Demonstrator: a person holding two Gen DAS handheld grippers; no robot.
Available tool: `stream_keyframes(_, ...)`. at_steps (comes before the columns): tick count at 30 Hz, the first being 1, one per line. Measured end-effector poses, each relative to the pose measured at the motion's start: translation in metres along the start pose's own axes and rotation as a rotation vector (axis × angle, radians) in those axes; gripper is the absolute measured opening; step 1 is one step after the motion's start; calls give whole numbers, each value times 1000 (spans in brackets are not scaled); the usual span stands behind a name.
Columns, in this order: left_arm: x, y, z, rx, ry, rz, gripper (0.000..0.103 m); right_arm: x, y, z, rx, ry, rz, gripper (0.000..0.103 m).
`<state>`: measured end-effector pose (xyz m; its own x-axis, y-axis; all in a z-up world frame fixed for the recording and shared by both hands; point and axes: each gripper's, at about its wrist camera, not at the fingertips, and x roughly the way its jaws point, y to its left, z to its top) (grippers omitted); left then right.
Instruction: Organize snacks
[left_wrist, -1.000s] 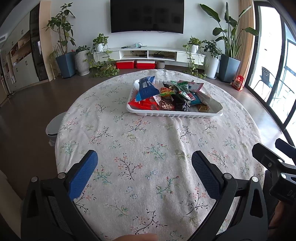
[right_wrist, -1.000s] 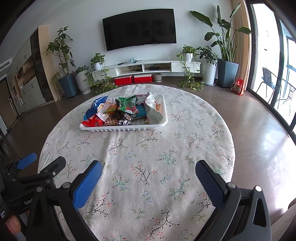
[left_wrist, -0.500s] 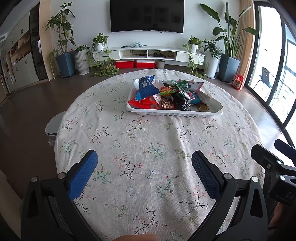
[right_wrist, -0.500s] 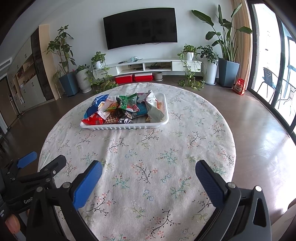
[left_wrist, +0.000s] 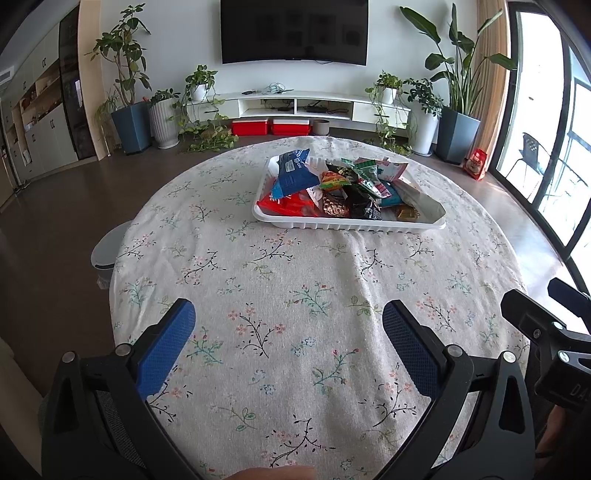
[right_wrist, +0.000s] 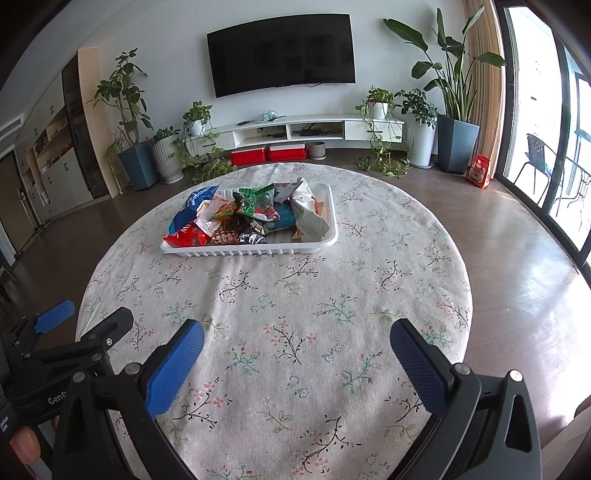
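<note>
White ribbed tray (left_wrist: 349, 222) sits on the far half of the round table's floral cloth (left_wrist: 295, 295), piled with snack packets. L→R in the left wrist view: blue bag (left_wrist: 293, 173) propped up at the tray's left end, red pack (left_wrist: 286, 205) under it at the front-left corner, dark and green wrappers mid-pile, silver foil bag (left_wrist: 424, 201) lying at the right end. Left gripper (left_wrist: 288, 332): jaws spread wide, nothing between them, hovering over the near edge of the cloth. Right gripper (right_wrist: 295, 345): same, wide open, nothing held, just beside the left one. Key geometry: tray is straight ahead and well apart from both tools; its long axis runs left-right across the approach line. From the left gripper it lies ahead and slightly right; from the right gripper, ahead and slightly left. So neither is clearly nearer. My read: left takes the blue/red end, right takes the foil end. No packet lies outside the tray as far as I can see.
</note>
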<state>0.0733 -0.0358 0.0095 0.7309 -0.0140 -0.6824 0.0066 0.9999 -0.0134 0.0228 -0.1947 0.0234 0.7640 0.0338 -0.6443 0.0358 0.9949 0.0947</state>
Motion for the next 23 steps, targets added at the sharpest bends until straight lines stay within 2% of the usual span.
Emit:
stream_keyframes(14,1,0,-2,-1,7,-1,103,-2,0,1,0,2,0,103)
stream_keyframes(20,1,0,-2,11,-8,44,103,-2,0,1,-1,2,0,103)
stream_keyframes(23,1,4,1,-2,-7,31,103,-2,0,1,3,5,0,103)
